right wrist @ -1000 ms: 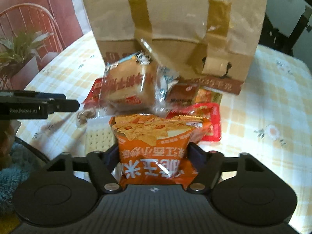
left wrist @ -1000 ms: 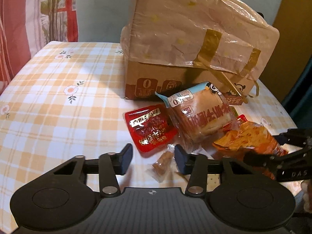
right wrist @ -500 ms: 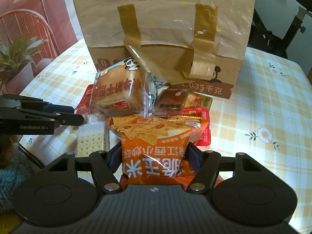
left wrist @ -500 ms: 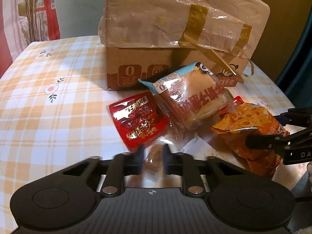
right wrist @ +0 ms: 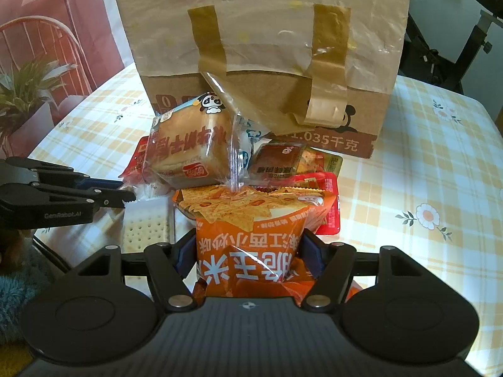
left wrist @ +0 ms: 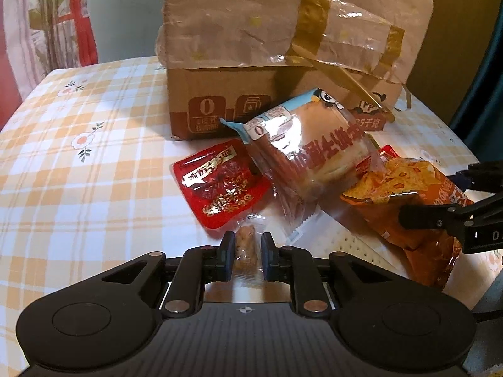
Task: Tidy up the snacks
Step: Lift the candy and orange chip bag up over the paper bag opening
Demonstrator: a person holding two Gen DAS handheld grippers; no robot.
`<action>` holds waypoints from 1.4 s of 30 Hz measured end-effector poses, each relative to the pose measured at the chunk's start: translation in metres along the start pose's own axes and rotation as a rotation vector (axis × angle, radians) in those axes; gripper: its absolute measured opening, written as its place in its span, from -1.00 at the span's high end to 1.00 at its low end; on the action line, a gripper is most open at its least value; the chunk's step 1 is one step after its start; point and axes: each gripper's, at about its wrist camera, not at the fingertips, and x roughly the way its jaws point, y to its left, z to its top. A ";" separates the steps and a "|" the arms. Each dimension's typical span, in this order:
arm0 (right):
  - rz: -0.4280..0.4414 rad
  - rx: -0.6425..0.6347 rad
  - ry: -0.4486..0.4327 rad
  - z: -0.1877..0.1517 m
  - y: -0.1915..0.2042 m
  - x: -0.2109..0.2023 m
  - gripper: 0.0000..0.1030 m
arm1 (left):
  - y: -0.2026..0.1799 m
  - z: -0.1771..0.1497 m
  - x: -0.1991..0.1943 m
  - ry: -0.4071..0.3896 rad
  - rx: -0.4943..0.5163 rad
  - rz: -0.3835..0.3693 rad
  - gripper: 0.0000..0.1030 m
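Left wrist: fingers [left wrist: 247,251] clenching small crinkly clear-wrapped candy [left wrist: 246,245], right fingers [right wrist: 250,256] grasping glossy orange chip bag [right wrist: 251,235]

1. We record the right tool [right wrist: 250,253], its two fingers pressed on the sides of an orange chip bag [right wrist: 251,235] that stands upright between them.
2. Behind the bag we list a wrapped bread bun [right wrist: 191,150] with a panda print, tilted on the pile.
3. Beside the bun lie a small brown packet [right wrist: 276,163] and a red packet [right wrist: 327,201].
4. Left of the orange bag we note a cracker pack [right wrist: 144,226].
5. The left tool [right wrist: 122,193] enters from the left edge, tips near the cracker pack; its load is hidden from us.
6. At the back stands a taped cardboard box [right wrist: 264,62] on the checked surface [right wrist: 424,157].
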 end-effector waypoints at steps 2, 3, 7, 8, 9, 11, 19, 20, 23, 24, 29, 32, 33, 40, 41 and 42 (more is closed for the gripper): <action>0.001 0.000 0.001 0.000 0.000 0.000 -0.33 | 0.005 0.000 -0.005 -0.016 -0.029 0.007 0.64; 0.001 0.000 0.002 0.000 0.000 0.000 -0.33 | 0.007 0.000 -0.008 -0.029 -0.044 0.001 0.64; 0.005 0.009 -0.002 0.000 0.000 -0.003 -0.33 | 0.011 0.003 -0.024 -0.086 -0.079 -0.015 0.65; 0.007 0.014 -0.004 0.000 0.000 -0.003 -0.33 | 0.011 0.004 -0.026 -0.096 -0.081 -0.014 0.65; 0.009 0.017 -0.006 0.000 0.000 -0.004 -0.33 | 0.010 0.005 -0.028 -0.102 -0.082 -0.013 0.65; 0.009 0.017 -0.012 0.001 0.000 -0.007 -0.33 | 0.008 0.006 -0.029 -0.110 -0.081 -0.013 0.64; 0.006 0.013 -0.056 0.005 -0.001 -0.024 -0.32 | 0.008 0.009 -0.041 -0.149 -0.085 -0.016 0.64; 0.006 0.014 -0.064 0.006 -0.001 -0.026 -0.32 | 0.009 0.009 -0.043 -0.154 -0.088 -0.015 0.64; 0.004 0.007 -0.089 0.010 -0.002 -0.033 -0.32 | 0.011 0.011 -0.048 -0.169 -0.102 -0.009 0.64; 0.004 0.002 -0.098 0.012 -0.002 -0.036 -0.32 | 0.012 0.011 -0.048 -0.173 -0.105 -0.008 0.64; -0.003 -0.021 -0.136 0.019 0.001 -0.045 -0.32 | 0.014 0.014 -0.053 -0.192 -0.115 -0.006 0.64; 0.005 -0.025 -0.152 0.022 0.003 -0.049 -0.32 | 0.015 0.015 -0.057 -0.203 -0.117 -0.008 0.64; 0.007 -0.028 -0.156 0.023 0.004 -0.050 -0.32 | 0.015 0.016 -0.058 -0.207 -0.119 -0.010 0.64; 0.035 -0.044 -0.188 0.028 0.010 -0.059 -0.32 | 0.012 0.019 -0.067 -0.234 -0.114 -0.008 0.64; 0.040 -0.043 -0.195 0.028 0.010 -0.060 -0.32 | 0.013 0.019 -0.069 -0.241 -0.113 -0.009 0.64; 0.047 -0.043 -0.201 0.029 0.009 -0.061 -0.32 | 0.013 0.020 -0.071 -0.248 -0.114 -0.010 0.64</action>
